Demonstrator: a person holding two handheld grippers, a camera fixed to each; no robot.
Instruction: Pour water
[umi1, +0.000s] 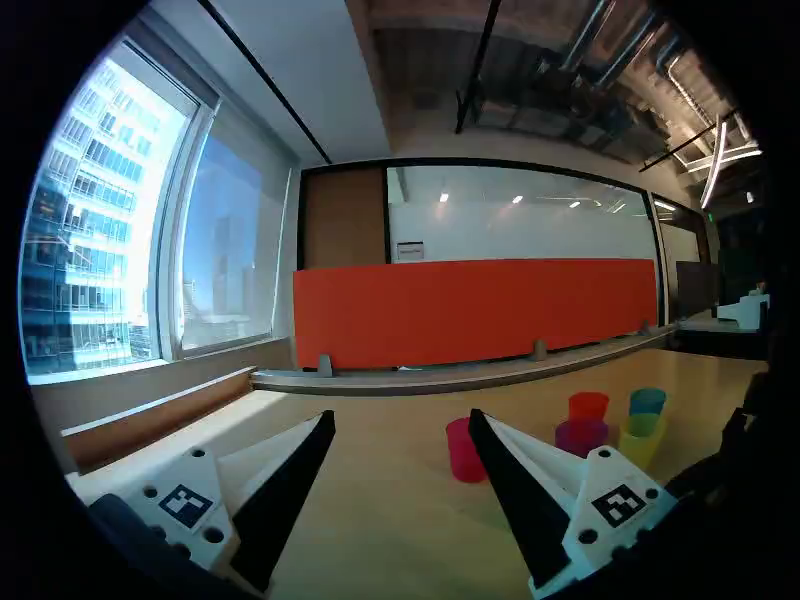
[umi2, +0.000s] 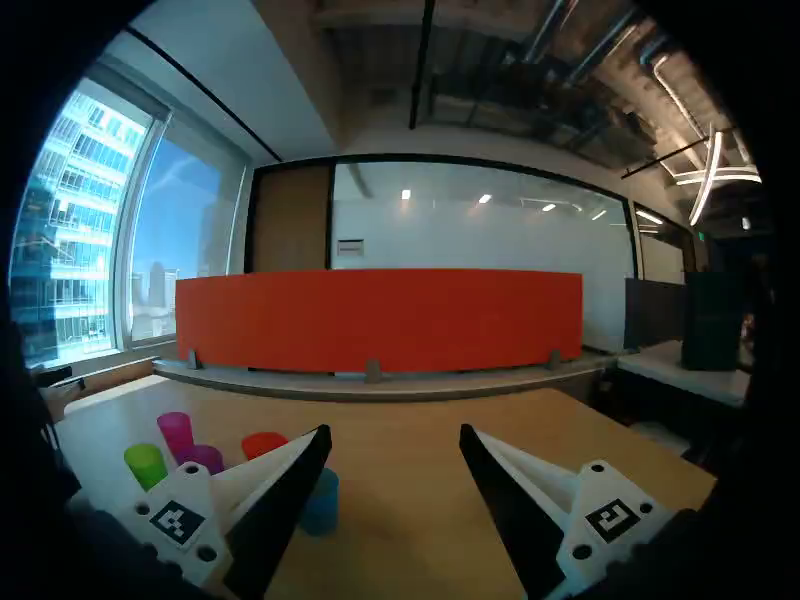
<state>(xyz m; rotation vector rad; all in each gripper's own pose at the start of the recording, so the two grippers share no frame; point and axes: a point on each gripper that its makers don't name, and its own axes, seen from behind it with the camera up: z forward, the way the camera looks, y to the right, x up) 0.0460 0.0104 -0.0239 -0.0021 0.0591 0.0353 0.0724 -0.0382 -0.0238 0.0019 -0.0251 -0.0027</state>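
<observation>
Well, we hold both claws wide open, and nothing is in them. Past our left gripper five little cups stand on the wooden table. The pink cup shows just beside one finger. The red cup, purple cup, blue cup and yellow-green cup bunch together farther off. By our right gripper, the blue cup peeks out behind one finger. We cannot tell if any cup holds water.
</observation>
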